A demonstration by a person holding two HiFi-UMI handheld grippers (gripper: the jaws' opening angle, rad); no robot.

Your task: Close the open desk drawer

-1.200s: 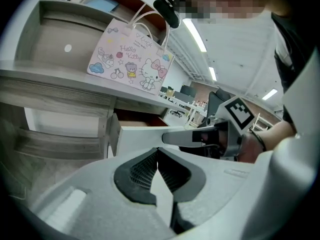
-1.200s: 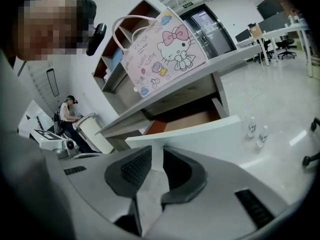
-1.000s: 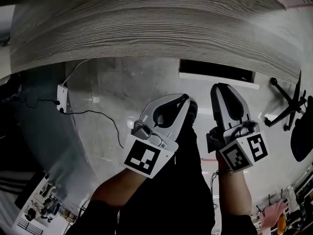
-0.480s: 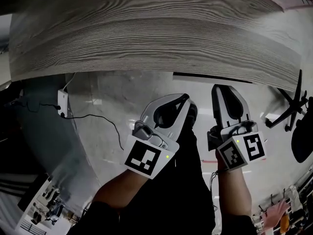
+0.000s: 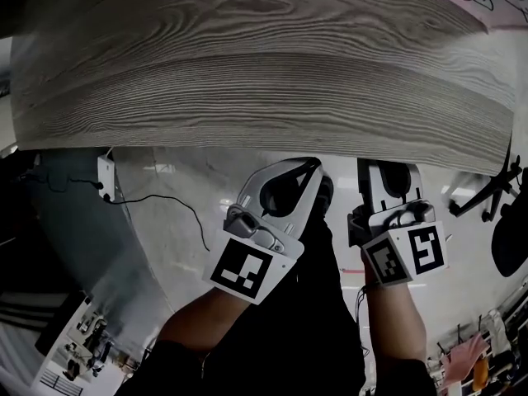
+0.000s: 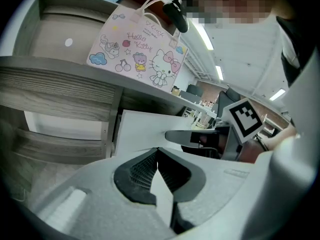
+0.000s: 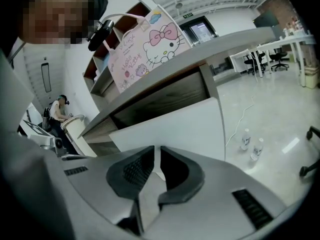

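The grey wood-grain desk top (image 5: pixel 264 64) fills the upper half of the head view and hides the drawer there. The drawer's white front (image 6: pixel 145 126) (image 7: pixel 180 126) stands out from under the desk, right ahead of both grippers. My left gripper (image 5: pixel 312 166) (image 6: pixel 157 150) is shut, tips touching, nothing between them. My right gripper (image 5: pixel 388 170) (image 7: pixel 157 149) reaches under the desk edge in the head view. Its jaws are closing, with a narrow gap left and nothing between them.
A pink Hello Kitty bag (image 6: pixel 145 54) (image 7: pixel 145 46) stands on the desk. A white power strip (image 5: pixel 105 172) with a black cable lies on the floor at left. An office chair base (image 5: pixel 487 192) is at right. Two bottles (image 7: pixel 252 144) stand on the floor.
Both grippers moved toward the desk. The dark drawer opening under the desk edge shrank to a sliver and has gone out of sight. The right jaws narrowed.
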